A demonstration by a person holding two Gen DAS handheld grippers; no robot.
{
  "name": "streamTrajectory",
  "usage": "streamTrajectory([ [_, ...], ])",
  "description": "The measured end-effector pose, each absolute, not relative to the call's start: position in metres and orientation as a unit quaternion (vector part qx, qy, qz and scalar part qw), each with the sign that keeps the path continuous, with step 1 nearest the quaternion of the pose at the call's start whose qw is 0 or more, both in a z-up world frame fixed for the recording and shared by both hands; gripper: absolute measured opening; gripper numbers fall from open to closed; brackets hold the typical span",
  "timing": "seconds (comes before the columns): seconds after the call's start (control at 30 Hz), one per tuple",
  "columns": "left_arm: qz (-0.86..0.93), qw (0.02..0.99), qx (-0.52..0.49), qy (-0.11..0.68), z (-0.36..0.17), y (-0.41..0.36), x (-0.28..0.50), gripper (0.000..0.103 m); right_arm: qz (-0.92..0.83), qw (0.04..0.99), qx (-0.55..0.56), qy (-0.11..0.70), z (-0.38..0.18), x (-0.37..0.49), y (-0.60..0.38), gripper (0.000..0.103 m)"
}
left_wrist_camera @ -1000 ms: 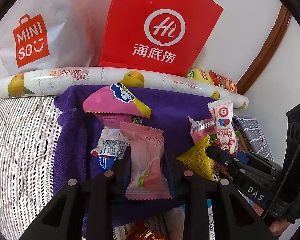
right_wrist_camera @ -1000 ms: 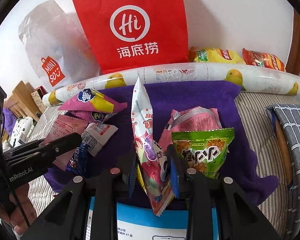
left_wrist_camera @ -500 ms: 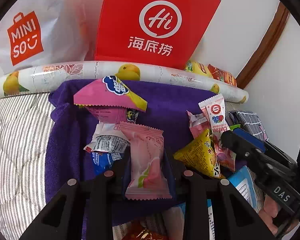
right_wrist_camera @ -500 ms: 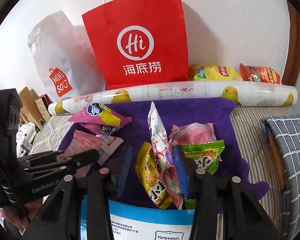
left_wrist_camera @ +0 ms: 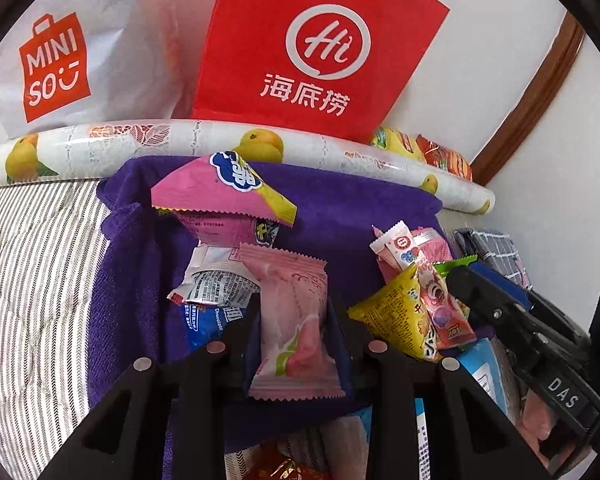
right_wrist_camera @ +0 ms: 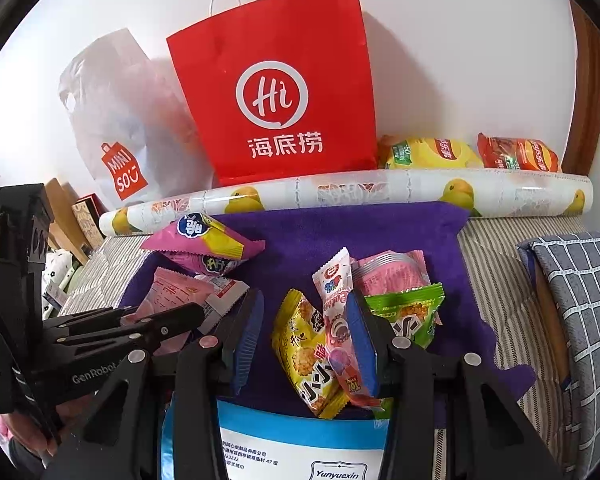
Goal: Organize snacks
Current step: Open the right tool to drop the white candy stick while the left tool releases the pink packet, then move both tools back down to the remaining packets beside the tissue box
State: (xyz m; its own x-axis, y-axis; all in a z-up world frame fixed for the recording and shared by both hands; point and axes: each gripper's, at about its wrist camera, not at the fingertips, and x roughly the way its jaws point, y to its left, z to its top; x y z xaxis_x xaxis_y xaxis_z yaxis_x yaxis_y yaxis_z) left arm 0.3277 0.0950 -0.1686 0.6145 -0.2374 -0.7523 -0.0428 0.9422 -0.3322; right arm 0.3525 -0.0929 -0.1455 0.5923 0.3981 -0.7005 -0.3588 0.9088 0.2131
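My left gripper [left_wrist_camera: 294,322] is shut on a pale pink snack packet [left_wrist_camera: 292,320] and holds it upright over the purple towel [left_wrist_camera: 332,208]. My right gripper [right_wrist_camera: 306,338] is open; a long white and pink packet [right_wrist_camera: 338,320] leans against its right finger, beside a yellow cracker packet [right_wrist_camera: 306,354]. A green packet [right_wrist_camera: 408,312] and a pink foil packet [right_wrist_camera: 390,272] lie just right of it. A pink and yellow bag [left_wrist_camera: 224,196] lies at the towel's back. The left gripper shows in the right wrist view [right_wrist_camera: 168,322].
A red paper bag [right_wrist_camera: 278,92] and a white Miniso bag [left_wrist_camera: 72,48] stand against the wall behind a fruit-print roll [right_wrist_camera: 380,192]. Yellow and red chip bags [right_wrist_camera: 432,154] lie behind the roll. A blue and white box [right_wrist_camera: 300,444] sits under my right gripper. A checked cushion [right_wrist_camera: 584,296] is right.
My right gripper has opened and let go of the long white and pink packet, which now leans on its right finger. It pulled back a little. The left gripper still holds the pink packet.
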Motion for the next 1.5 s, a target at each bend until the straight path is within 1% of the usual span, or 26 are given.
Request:
streamTrajectory([
  [0.07, -0.057, 0.883, -0.167, 0.436, -0.168, 0.097, 0.327, 0.041, 0.211, 0.892, 0.025, 0.398, -0.146, 0.353, -0.093, 0.043],
  [0.1, -0.057, 0.883, -0.172, 0.434, -0.167, 0.098, 0.327, 0.049, 0.21, 0.893, 0.026, 0.398, -0.146, 0.353, -0.093, 0.043],
  [0.13, -0.058, 0.883, -0.175, 0.431, -0.166, 0.099, 0.327, 0.052, 0.211, 0.892, 0.026, 0.398, -0.146, 0.353, -0.094, 0.043],
  [0.4, -0.062, 0.889, -0.193, 0.411, -0.156, 0.105, 0.321, 0.053, 0.213, 0.895, 0.028, 0.391, -0.145, 0.352, -0.094, 0.043],
  [0.7, -0.051, 0.892, -0.195, 0.404, -0.151, 0.11, 0.319, 0.053, 0.211, 0.907, 0.018, 0.364, -0.134, 0.34, -0.095, 0.043],
  [0.83, -0.051, 0.897, -0.186, 0.398, -0.148, 0.106, 0.317, 0.053, 0.217, 0.899, 0.044, 0.378, -0.126, 0.327, -0.103, 0.043],
  [1.0, -0.049, 0.905, -0.168, 0.389, -0.143, 0.1, 0.313, 0.053, 0.21, 0.902, 0.023, 0.376, -0.114, 0.301, -0.102, 0.043],
  [1.1, -0.049, 0.908, -0.164, 0.383, -0.138, 0.099, 0.309, 0.053, 0.214, 0.901, 0.022, 0.378, -0.107, 0.283, -0.103, 0.046],
  [1.17, -0.053, 0.91, -0.167, 0.376, -0.134, 0.098, 0.306, 0.053, 0.22, 0.898, 0.023, 0.38, -0.105, 0.269, -0.103, 0.049],
  [1.3, -0.066, 0.911, -0.179, 0.367, -0.131, 0.099, 0.293, 0.053, 0.223, 0.892, 0.004, 0.394, -0.109, 0.248, -0.099, 0.05],
  [1.5, -0.051, 0.902, -0.174, 0.392, -0.145, 0.11, 0.263, 0.053, 0.237, 0.875, 0.003, 0.422, -0.125, 0.221, -0.093, 0.05],
])
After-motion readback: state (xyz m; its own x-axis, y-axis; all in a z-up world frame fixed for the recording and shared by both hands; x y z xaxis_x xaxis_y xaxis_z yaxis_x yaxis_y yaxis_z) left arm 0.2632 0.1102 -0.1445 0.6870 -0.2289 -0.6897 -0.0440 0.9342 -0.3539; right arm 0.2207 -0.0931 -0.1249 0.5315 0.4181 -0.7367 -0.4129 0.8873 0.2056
